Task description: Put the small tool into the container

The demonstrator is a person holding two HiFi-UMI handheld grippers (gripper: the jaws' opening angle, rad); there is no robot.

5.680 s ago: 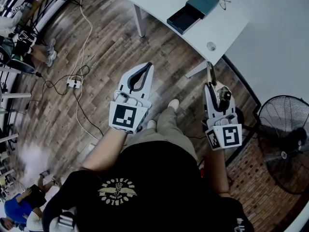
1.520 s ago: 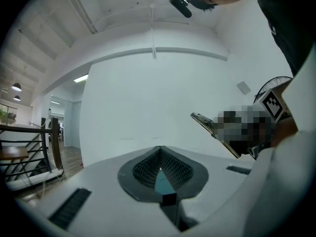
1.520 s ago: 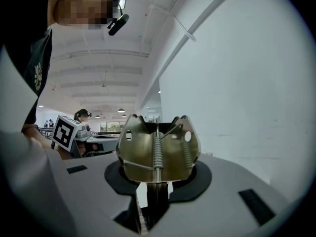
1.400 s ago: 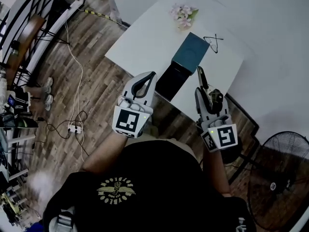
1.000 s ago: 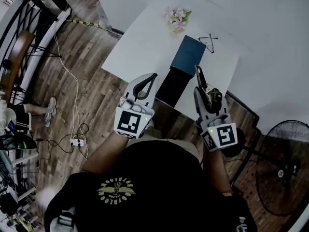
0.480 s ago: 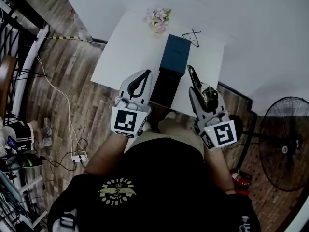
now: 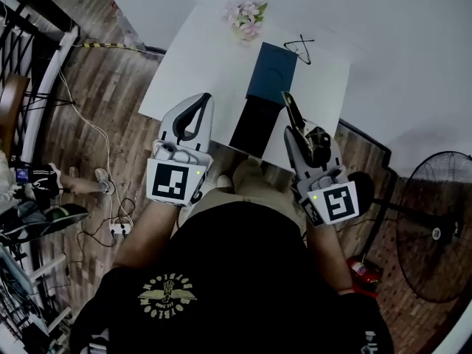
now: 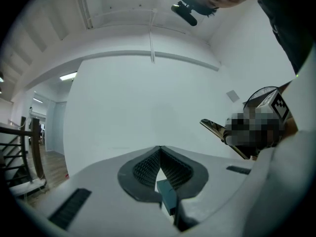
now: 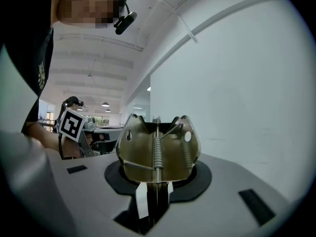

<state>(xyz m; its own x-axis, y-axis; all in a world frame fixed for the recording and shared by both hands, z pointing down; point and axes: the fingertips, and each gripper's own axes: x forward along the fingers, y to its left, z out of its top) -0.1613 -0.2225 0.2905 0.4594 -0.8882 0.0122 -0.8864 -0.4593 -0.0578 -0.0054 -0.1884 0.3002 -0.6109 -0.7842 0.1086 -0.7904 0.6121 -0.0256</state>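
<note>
Right of the container (image 7: pixel 271 76), my right gripper (image 7: pixel 302 133) clamps the small tool (image 7: pixel 290 109). Left of it, my left gripper (image 7: pixel 198 103) hangs closed, empty.

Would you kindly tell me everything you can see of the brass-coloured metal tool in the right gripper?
The brass-coloured metal tool looks like thin pressed sheet: two curved wings, each with a small hole, a coil spring down the middle, a notched top edge. The right gripper is shut on its lower end; the rest juts forward, touching nothing else.
</note>
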